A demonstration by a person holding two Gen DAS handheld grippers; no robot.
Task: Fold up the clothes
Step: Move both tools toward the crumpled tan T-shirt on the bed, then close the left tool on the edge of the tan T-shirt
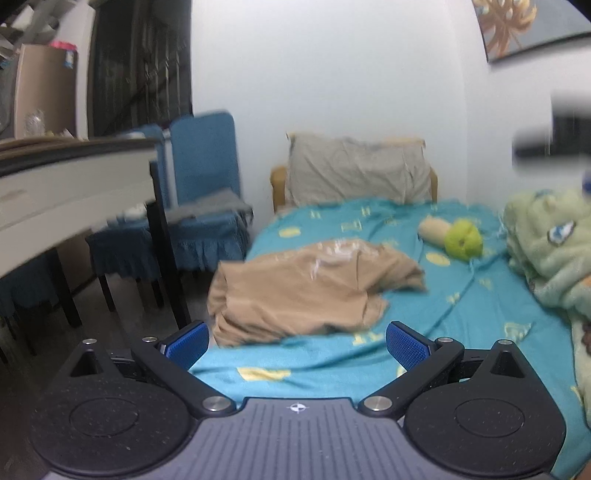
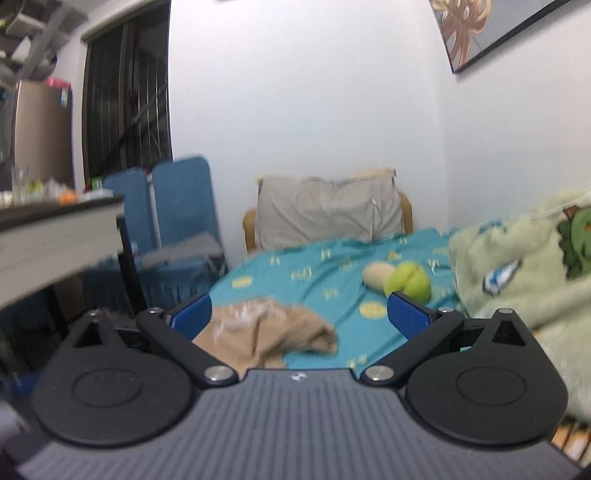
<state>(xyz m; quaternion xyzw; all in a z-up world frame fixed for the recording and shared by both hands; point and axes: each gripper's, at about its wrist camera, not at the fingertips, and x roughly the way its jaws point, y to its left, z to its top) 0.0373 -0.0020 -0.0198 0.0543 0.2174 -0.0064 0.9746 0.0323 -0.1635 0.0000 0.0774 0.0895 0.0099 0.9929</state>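
You hold the left gripper (image 1: 297, 345) and right gripper (image 2: 299, 314) spread wide and empty above the near bed (image 1: 461, 295) edge, likely lining up on the rumpled tan garment (image 1: 306, 291) lying just ahead on the sheet.

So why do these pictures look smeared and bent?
Left wrist view: motion blur smears the tan garment and table edge; the gripper stays sharp. Right wrist view: same blur, and the fisheye lens curves the walls and picture frame.
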